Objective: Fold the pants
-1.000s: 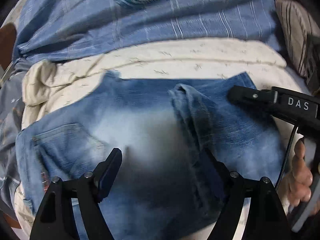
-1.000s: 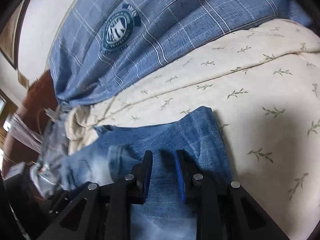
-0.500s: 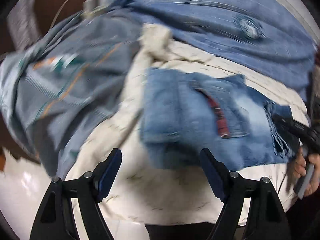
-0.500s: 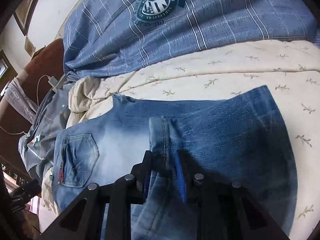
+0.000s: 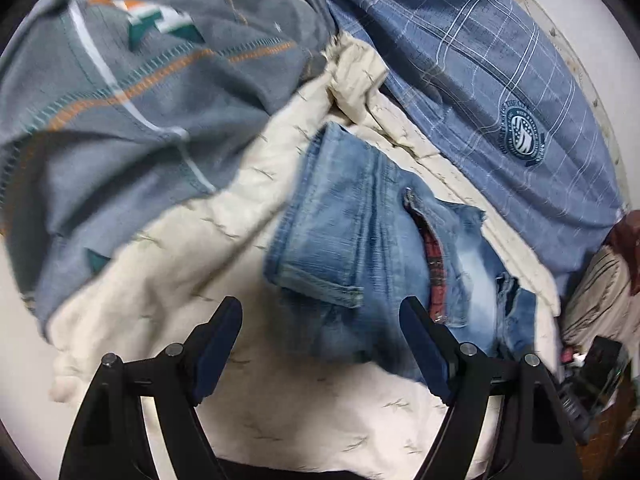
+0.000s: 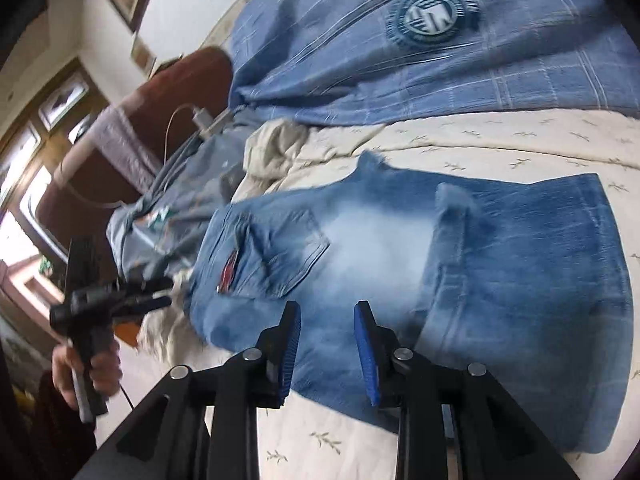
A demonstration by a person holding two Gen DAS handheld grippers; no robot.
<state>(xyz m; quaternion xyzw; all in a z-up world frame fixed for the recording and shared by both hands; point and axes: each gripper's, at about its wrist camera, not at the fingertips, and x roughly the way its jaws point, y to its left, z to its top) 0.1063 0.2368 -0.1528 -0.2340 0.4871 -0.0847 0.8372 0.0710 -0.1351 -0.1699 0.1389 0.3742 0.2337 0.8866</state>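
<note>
Faded blue jeans lie folded on a cream leaf-print sheet, back pocket and red tag facing up. My left gripper hovers open and wide over the jeans' waistband edge, with nothing pinched. In the right wrist view the jeans spread flat, a leg doubled over the seat at the right. My right gripper stands over their near edge, jaws a narrow gap apart with no cloth between the pads. The left gripper shows at the waistband end, held by a hand.
A blue plaid cloth with a round badge lies beyond the jeans. A grey garment with orange and teal stitching is heaped at the left. A brown headboard and a charger cable are behind. Striped fabric sits at the right.
My left gripper has swung from over the middle of the jeans to their waistband end and rolled. My right gripper has drawn back from the folded leg hem, its gap a little wider.
</note>
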